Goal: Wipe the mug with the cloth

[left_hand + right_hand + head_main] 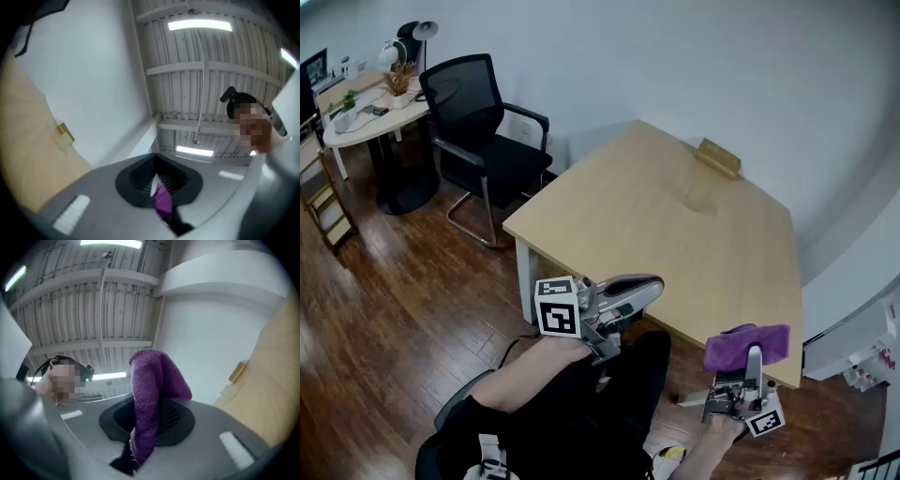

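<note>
Plainly not begun: cloth in hand, no mug in sight

In the head view, a black office chair [478,122] stands at ten o'clock. The pale wooden table [656,216] fills the middle, bare except for a small wooden block [718,157] at two o'clock. The left gripper [649,287] sits at six o'clock, clenched, its jaws pressed together. The right gripper [754,361], at five o'clock, is clamped on the purple cloth [747,343], which bunches over its tip just at the table's near edge.

No view shows a mug. I judge that the wiping has not started: the cloth is secured, but the mug has yet to be found and held.

The gripper views add what the head view lacks. The left gripper view shows a purple sliver in the seam of the closed jaws; I cannot tell what it is. The right gripper view shows the cloth pinched deep between the jaws and folded over above them.
</note>
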`<state>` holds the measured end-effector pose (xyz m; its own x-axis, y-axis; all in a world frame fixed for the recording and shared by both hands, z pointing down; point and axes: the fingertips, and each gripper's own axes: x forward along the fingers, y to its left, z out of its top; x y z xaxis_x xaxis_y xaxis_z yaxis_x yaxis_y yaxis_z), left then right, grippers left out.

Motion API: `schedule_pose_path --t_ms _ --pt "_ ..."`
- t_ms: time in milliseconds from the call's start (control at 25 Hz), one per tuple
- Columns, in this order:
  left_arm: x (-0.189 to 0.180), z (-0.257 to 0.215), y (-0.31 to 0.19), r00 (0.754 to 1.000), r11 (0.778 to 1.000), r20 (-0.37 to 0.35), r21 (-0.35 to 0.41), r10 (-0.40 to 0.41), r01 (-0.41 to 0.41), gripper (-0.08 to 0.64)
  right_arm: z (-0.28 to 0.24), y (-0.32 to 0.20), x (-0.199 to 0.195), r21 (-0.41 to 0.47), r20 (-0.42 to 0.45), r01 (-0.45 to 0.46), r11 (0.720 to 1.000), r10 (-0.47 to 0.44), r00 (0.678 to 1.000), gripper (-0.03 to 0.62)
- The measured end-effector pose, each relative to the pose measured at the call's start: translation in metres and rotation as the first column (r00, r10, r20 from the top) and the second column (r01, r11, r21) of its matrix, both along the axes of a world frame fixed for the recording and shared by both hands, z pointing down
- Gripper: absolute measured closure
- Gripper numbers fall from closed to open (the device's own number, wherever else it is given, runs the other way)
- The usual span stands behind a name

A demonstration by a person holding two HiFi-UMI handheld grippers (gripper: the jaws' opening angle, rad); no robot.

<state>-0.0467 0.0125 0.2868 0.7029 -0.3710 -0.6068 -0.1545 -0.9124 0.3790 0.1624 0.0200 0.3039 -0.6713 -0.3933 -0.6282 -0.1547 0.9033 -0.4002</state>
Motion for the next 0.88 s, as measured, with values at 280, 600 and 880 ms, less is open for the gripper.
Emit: schedule_pose_path --t_ms 280,600,880 --pt "0.014 -0.001 -0.047 1.0 1.0 0.016 -0.008 0.005 -0.005 0.56 -0.003 -0.051 0.011 -0.015 0.002 0.002 1.0 -0.002 1.0 0.535" --pt "0.009 0.011 -0.113 0.998 0.999 0.07 -0.037 0.004 -0.002 0.56 0.008 -0.119 -0.004 -0.058 -0.008 0.016 0.998 -0.017 1.0 0.535" --pt "0.004 0.021 -0.179 0.978 0.998 0.208 -0.052 -0.015 0.027 0.56 0.022 -0.188 -0.025 -0.142 -0.06 0.041 0.989 -0.05 0.997 0.535"
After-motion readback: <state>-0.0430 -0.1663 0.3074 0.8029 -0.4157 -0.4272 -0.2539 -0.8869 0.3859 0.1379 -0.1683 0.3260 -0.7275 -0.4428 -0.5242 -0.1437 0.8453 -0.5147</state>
